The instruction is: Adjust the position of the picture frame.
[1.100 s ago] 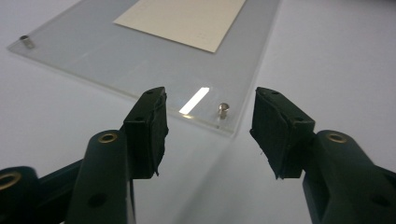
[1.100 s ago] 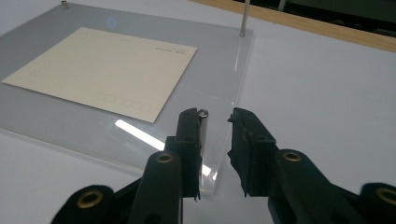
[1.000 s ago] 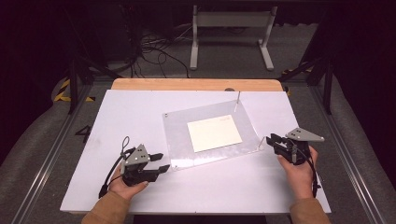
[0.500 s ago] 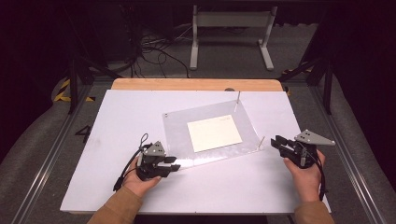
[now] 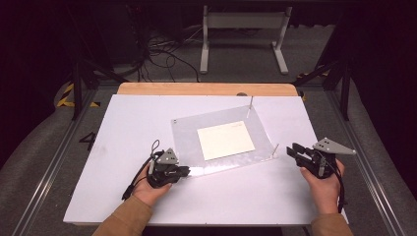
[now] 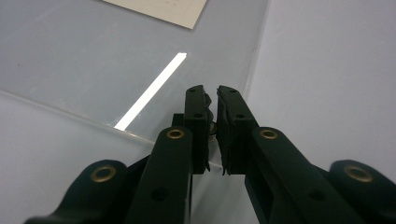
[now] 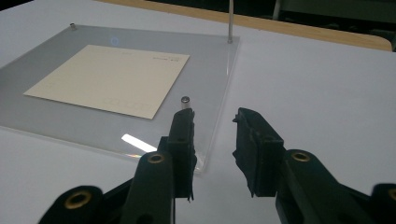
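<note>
Left gripper [image 5: 186,170] clamped, clear sheet's [image 5: 187,135] corner

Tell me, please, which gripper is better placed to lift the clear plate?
Left. The left gripper has its jaws shut on the plate corner; the right gripper sits open, just off its corner.

One clear plastic sheet [image 5: 223,142] lies on one white table [image 5: 123,147]. One cream paper card [image 5: 225,139] sits under the sheet. Four metal pins show at the sheet's corners, two tall [image 5: 250,105] and two short [image 5: 174,120]. Two grippers are in hand, left [image 5: 184,171] and right [image 5: 291,150].
</note>
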### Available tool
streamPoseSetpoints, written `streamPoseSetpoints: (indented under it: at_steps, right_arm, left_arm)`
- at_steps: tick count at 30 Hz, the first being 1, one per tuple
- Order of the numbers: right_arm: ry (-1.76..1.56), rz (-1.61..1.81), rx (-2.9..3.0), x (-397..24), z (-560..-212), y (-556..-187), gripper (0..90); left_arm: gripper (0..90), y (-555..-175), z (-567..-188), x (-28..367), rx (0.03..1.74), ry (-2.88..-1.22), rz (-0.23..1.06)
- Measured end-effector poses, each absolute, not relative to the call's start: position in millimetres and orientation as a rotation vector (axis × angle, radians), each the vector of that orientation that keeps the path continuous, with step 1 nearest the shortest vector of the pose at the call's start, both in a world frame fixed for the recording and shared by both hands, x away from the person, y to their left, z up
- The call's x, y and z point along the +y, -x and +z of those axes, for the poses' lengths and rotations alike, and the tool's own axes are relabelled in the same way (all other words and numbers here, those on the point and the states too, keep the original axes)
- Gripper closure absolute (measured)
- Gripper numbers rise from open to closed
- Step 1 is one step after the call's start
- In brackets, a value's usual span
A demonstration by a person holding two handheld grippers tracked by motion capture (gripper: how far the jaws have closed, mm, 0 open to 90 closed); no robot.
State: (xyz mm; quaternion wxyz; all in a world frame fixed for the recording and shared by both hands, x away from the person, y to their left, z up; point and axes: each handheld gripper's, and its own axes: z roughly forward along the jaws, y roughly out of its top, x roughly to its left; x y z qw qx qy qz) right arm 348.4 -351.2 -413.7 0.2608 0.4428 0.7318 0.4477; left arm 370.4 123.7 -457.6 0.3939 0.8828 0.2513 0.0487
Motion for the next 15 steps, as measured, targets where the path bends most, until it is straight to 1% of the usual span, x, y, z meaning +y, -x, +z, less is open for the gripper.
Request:
streamPoseSetpoints:
  at_steps: [3, 7, 11, 15]
  right_arm:
    - [-1.196, 1.212, 1.976, -351.1, -412.2, -347.5, 66.8]
    - [-1.194, 1.225, 1.96, -353.2, -408.0, -345.0, 66.8]
    - [-1.195, 1.246, 1.944, -358.0, -403.1, -340.7, 66.6]
    - [-1.193, 1.25, 1.939, -360.6, -400.7, -337.8, 66.6]
  left_arm:
    - [83.7, -368.9, -456.9, 122.7, 0.644, -2.244, 0.115]
    - [83.8, -362.0, -454.6, 116.0, 0.598, -2.274, 0.045]
    - [83.8, -348.1, -451.4, 101.0, 0.487, -2.331, 0.003]
    - [83.8, -332.9, -449.3, 84.0, 0.378, -2.372, -0.069]
